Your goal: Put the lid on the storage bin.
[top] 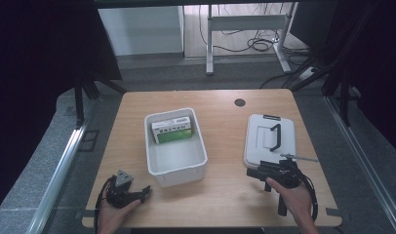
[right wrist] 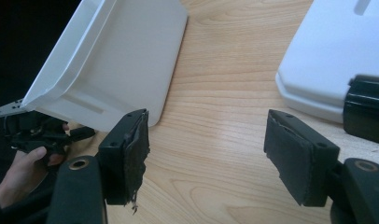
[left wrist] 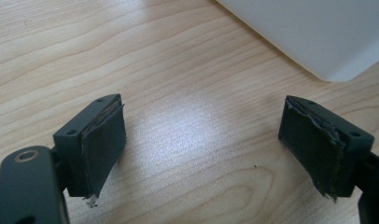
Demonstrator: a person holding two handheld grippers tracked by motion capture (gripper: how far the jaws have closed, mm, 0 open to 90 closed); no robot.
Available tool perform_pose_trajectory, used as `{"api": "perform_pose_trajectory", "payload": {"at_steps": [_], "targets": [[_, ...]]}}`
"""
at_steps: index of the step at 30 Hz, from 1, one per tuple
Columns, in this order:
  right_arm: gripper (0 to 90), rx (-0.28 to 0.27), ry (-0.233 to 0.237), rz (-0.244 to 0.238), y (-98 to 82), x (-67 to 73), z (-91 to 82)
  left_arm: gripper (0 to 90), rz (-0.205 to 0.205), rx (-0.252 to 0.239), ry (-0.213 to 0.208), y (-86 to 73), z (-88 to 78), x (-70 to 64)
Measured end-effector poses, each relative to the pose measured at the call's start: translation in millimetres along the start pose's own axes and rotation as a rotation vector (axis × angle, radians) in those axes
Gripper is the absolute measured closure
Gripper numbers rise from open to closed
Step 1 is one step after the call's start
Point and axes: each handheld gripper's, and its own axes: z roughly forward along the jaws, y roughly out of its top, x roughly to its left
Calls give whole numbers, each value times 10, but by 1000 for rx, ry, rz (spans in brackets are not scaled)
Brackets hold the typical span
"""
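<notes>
On the desk point(top: 220, 195) one white bin point(top: 175, 168) sits at the middle holding one green-and-white box point(top: 172, 130), and one white lid point(top: 270, 139) with a black handle lies toward the right edge, long axis running front to back. The right gripper point(top: 257, 173), jaws wide and empty, sits at the lid's near end (clearly the nearer one); the left gripper point(top: 143, 192), also wide and empty, rests near the front-left corner.

Ahead of the left claw point(top: 146, 191) lies bare tabletop point(top: 220, 195), with only the near corner of the white bin point(top: 176, 173) standing off to its front right. The right claw point(top: 250, 172) has open wood between its spread jaws; the bin wall blocks its left side, and the lidded white case point(top: 270, 139) with its black latch point(right wrist: 365, 109) crowds its right.
</notes>
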Motion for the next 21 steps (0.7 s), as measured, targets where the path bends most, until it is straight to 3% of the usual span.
{"api": "perform_pose_trajectory", "payload": {"at_steps": [16,21], "targets": [[310,33,-3,7,-12,-2,50,150,1,0,1,-16,-14,-11],[318,57,-18,-15,12,8,113,151,1,1,1,-16,-15,-11]]}}
